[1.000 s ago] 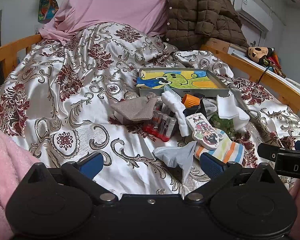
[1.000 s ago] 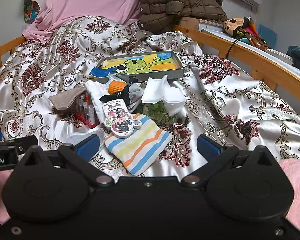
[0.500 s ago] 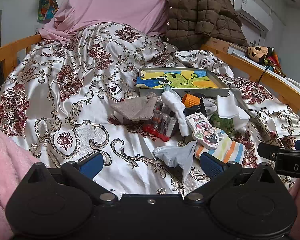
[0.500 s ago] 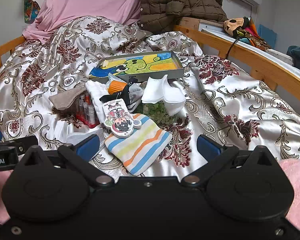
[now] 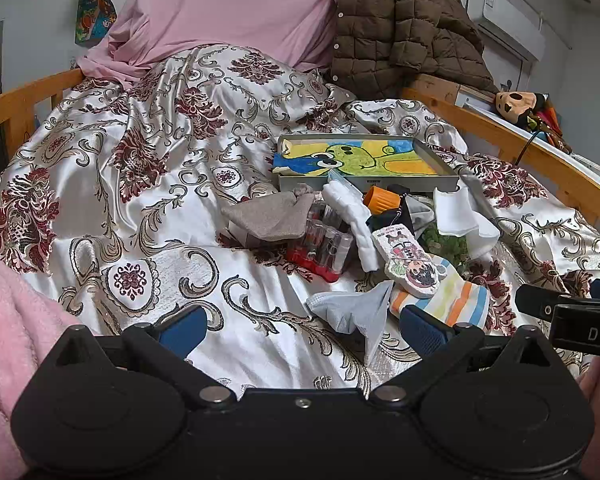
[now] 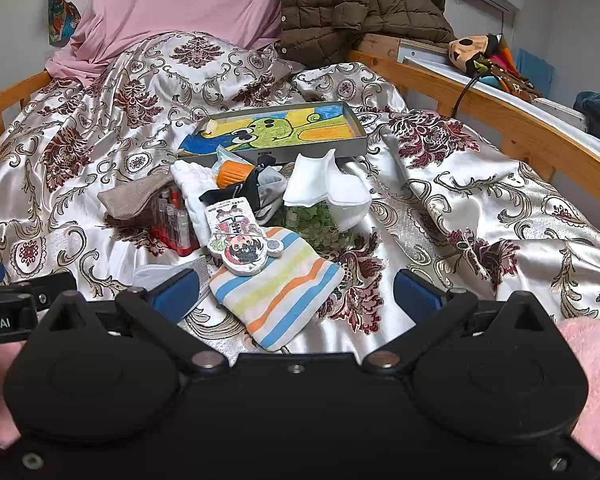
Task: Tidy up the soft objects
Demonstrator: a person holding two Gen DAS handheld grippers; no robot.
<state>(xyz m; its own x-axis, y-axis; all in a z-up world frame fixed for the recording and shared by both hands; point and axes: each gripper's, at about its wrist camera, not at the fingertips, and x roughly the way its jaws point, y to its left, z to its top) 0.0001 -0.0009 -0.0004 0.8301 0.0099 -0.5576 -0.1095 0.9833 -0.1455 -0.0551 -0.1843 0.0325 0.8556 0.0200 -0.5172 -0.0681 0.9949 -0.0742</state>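
Note:
A pile of small things lies on the patterned bedspread in front of a grey tray (image 5: pixel 444 162) (image 6: pixel 358 130) with a cartoon picture. It holds a striped cloth (image 6: pixel 279 286) (image 5: pixel 456 300), a cartoon-figure pad (image 6: pixel 239 238) (image 5: pixel 410 262), a grey-brown cloth (image 5: pixel 267 216) (image 6: pixel 129 198), white cloths (image 6: pixel 328 186) (image 5: pixel 460 216) and a pale grey face mask (image 5: pixel 352 312). My left gripper (image 5: pixel 304 330) is open, low over the bedspread left of the mask. My right gripper (image 6: pixel 295 294) is open just short of the striped cloth. Neither holds anything.
A red rack of small tubes (image 5: pixel 322 246) (image 6: pixel 173 222), an orange cup (image 6: pixel 231 172) and a green leafy item (image 6: pixel 320 222) sit in the pile. Wooden rails (image 5: pixel 512 140) (image 6: pixel 496 104) edge the bed. A pink pillow (image 5: pixel 227 12) and brown jacket (image 5: pixel 400 28) are at the head.

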